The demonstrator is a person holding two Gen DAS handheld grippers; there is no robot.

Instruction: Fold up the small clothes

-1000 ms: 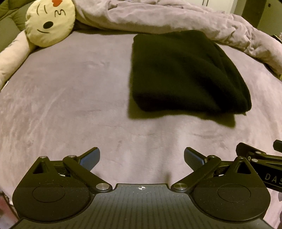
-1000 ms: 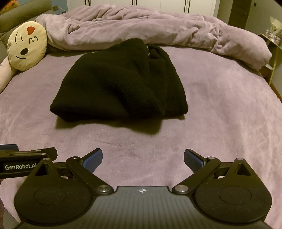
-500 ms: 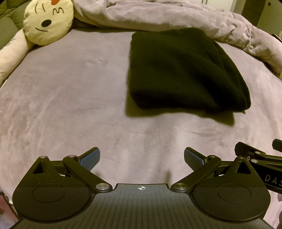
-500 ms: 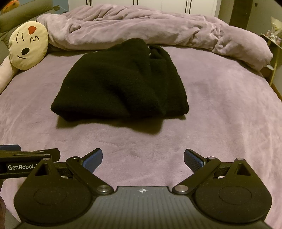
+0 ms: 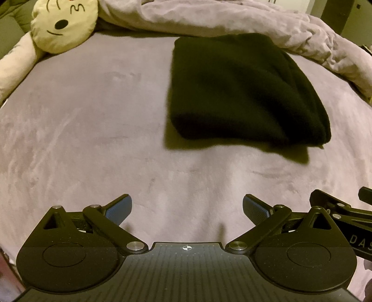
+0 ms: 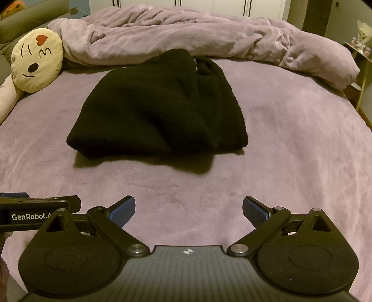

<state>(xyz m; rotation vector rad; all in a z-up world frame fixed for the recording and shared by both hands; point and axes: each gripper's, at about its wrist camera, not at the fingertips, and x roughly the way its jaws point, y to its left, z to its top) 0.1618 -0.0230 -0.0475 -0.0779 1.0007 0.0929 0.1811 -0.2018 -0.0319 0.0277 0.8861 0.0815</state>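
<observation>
Nothing moved; both hand-held grippers (image 5: pixel 187 206) (image 6: pixel 188 208) wide, empty.

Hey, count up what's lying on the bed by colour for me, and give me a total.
Black: 1, the folded black garment
Yellow: 1, the emoji pillow
Mauve: 1, the bunched duvet
Total: 3

- Big bed (image 6: pixel 290 144) under a mauve plush cover, rumpled duvet (image 6: pixel 197 34) heaped along the far edge.
- Yellow emoji pillow (image 6: pixel 37 62) at far left.
- White closet doors (image 6: pixel 186 2) behind.
- Small side shelf (image 6: pixel 360 51) at right.
- Dim, warm light.
</observation>
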